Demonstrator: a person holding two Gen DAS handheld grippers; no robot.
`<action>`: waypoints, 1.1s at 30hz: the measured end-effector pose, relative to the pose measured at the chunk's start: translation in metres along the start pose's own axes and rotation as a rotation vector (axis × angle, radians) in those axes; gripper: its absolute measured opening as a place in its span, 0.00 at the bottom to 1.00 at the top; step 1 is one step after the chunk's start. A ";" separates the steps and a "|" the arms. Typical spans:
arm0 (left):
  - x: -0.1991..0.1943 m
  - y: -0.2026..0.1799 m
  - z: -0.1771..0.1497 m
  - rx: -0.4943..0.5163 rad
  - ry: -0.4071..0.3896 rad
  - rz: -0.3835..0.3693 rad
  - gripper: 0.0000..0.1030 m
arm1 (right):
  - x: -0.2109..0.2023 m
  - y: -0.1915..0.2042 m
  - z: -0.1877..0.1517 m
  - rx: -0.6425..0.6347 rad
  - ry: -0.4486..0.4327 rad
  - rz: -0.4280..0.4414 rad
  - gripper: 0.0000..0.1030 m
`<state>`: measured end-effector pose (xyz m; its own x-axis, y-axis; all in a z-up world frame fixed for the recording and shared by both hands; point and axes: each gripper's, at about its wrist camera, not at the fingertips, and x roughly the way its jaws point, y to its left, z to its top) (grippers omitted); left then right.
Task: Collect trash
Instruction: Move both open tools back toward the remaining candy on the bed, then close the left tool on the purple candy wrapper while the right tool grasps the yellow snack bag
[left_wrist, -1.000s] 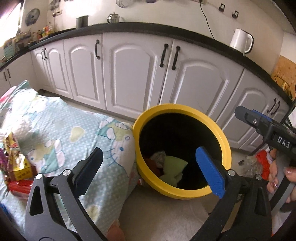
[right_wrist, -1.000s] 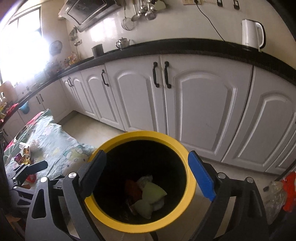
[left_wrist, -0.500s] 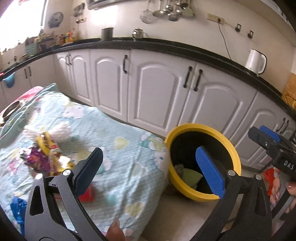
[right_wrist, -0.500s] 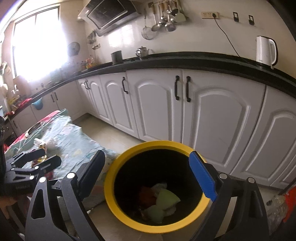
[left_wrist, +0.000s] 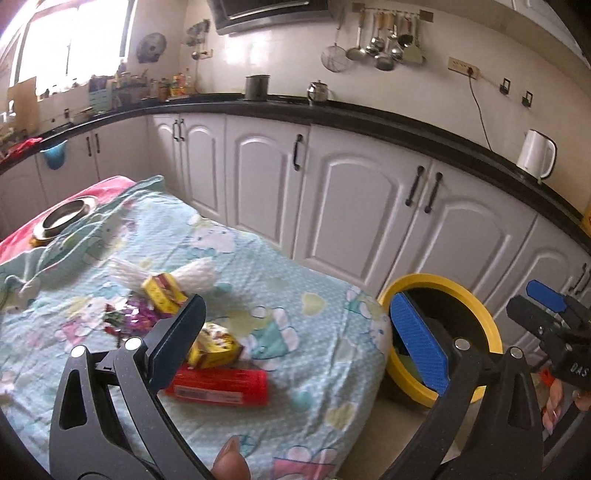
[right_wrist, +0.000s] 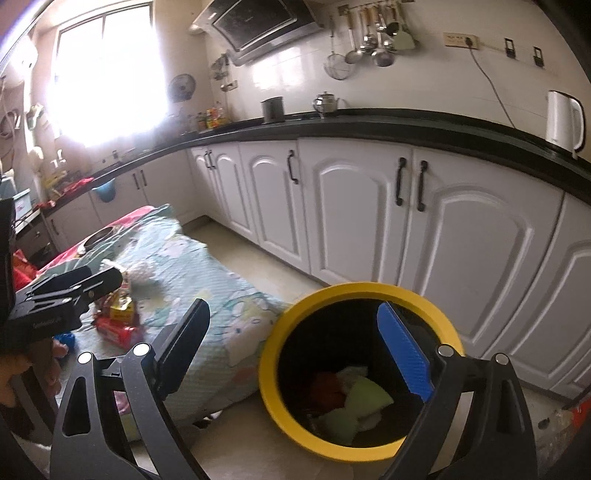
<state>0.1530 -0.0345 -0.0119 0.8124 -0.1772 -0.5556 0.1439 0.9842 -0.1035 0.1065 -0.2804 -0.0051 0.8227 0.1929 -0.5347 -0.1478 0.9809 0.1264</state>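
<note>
Trash lies on a table with a light-blue cartoon cloth (left_wrist: 288, 295): a red packet (left_wrist: 221, 382), yellow wrappers (left_wrist: 214, 347), a yellow box (left_wrist: 162, 293), a purple foil wrapper (left_wrist: 129, 314) and white crumpled paper (left_wrist: 192, 273). My left gripper (left_wrist: 299, 336) is open and empty above the red packet and wrappers. A yellow-rimmed black bin (right_wrist: 280, 354) stands on the floor to the table's right, holding green, red and white trash (right_wrist: 351, 398). My right gripper (right_wrist: 295, 347) is open and empty above the bin's left rim. The bin also shows in the left wrist view (left_wrist: 487, 325).
White cabinets (left_wrist: 354, 206) under a black counter (left_wrist: 369, 118) run behind the table and bin. A metal bowl (left_wrist: 66, 218) sits at the table's far left. A white kettle (left_wrist: 535, 155) stands on the counter. A bag of litter (right_wrist: 565, 421) lies on the floor at right.
My left gripper has swung left from the bin to over the table's trash. My right gripper has pulled back and up from the bin. Both stay open.
</note>
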 end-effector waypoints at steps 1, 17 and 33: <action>-0.002 0.004 0.000 -0.005 -0.003 0.006 0.90 | 0.000 0.006 0.001 -0.010 0.000 0.012 0.87; -0.022 0.067 -0.001 -0.102 -0.033 0.078 0.90 | 0.016 0.066 0.011 -0.087 0.032 0.161 0.87; -0.029 0.131 -0.012 -0.216 -0.008 0.122 0.79 | 0.057 0.125 0.015 -0.153 0.111 0.275 0.87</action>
<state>0.1411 0.0999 -0.0193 0.8207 -0.0560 -0.5686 -0.0793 0.9744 -0.2104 0.1434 -0.1475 -0.0078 0.6770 0.4443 -0.5867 -0.4439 0.8824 0.1560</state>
